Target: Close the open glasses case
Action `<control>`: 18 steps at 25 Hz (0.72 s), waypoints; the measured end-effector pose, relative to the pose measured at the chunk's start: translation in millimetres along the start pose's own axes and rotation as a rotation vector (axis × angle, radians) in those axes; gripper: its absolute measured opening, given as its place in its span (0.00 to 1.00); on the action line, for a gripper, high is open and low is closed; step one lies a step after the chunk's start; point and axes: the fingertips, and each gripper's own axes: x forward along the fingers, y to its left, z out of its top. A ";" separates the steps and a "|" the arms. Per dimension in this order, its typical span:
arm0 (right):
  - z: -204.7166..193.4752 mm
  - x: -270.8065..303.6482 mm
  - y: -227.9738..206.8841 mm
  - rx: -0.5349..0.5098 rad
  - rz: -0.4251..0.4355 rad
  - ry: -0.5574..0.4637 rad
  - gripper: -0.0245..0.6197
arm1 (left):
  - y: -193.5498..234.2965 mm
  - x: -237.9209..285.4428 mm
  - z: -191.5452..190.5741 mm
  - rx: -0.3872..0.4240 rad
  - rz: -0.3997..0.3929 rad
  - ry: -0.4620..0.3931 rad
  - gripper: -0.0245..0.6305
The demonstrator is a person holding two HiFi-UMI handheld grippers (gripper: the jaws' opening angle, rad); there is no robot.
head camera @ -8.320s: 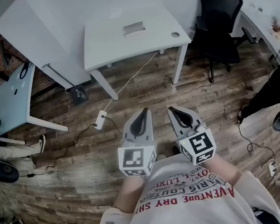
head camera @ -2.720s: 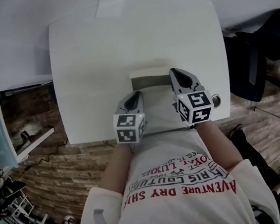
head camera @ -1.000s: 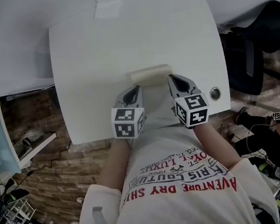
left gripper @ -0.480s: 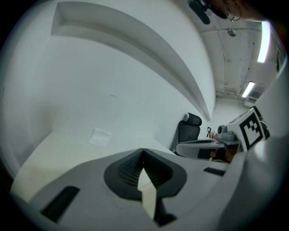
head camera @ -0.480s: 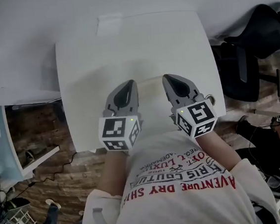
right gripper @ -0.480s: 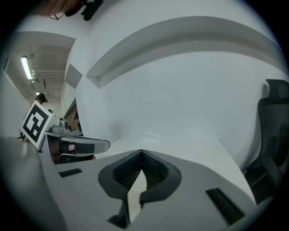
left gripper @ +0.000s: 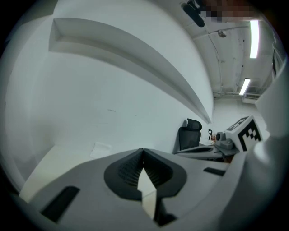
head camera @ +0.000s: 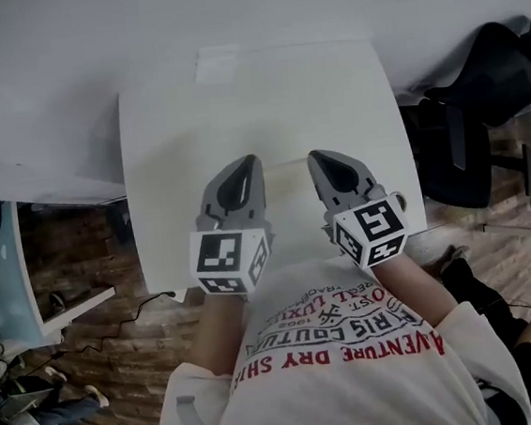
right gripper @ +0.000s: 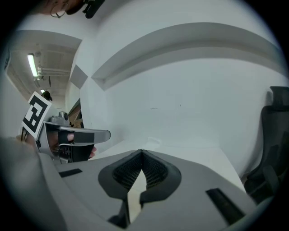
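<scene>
Since the frame half a second ago the view has shifted a little up the surface [head camera: 254,104], and both grippers have stayed low in the frame and side by side. The left gripper [head camera: 246,164] and right gripper [head camera: 319,159] now sit lower centre, tips pointing up the frame. Over the longer run the change is bigger. The glasses case [head camera: 286,178] showed a dark open inside a few seconds back, then a plain cream top a second ago.

Now the case is only a pale, low shape between the two gripper tips, near the surface's front edge and barely distinct from the white top. Most of it is hard to make out, so I cannot confirm from this frame that the lid is down. No dark interior shows.

Each gripper view shows its own jaws brought together at the tips with nothing between them. Both views look out over the surface toward the wall, not down at the case. A paper slip [head camera: 217,66] lies at the far end, upper centre, well apart from everything.

My reading is that the closing is probably done and the grippers are clear of the case.
</scene>
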 end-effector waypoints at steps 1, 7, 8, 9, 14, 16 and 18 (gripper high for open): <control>0.5 -0.4 1.2 -0.005 0.002 0.000 0.06 | 0.1 -0.5 -1.0 -0.003 0.001 0.002 0.04; -1.2 -2.1 6.0 -0.012 0.011 -0.003 0.06 | -0.4 -2.8 -6.8 -0.005 0.009 0.010 0.04; -2.2 -3.2 7.2 -0.012 0.012 -0.003 0.06 | -1.3 -4.0 -8.4 -0.006 0.009 0.013 0.04; -3.2 -4.5 8.2 -0.012 0.012 -0.003 0.06 | -2.4 -5.2 -10.0 -0.007 0.009 0.016 0.04; -5.8 -9.0 9.8 -0.008 0.017 0.000 0.06 | -7.0 -8.0 -14.2 -0.011 0.011 0.026 0.04; -5.5 -10.1 9.3 -0.006 0.015 -0.001 0.06 | -7.5 -7.8 -15.0 -0.011 0.013 0.029 0.04; -4.5 -12.4 9.2 -0.005 0.012 -0.010 0.06 | -8.1 -7.8 -16.7 -0.011 0.015 0.033 0.04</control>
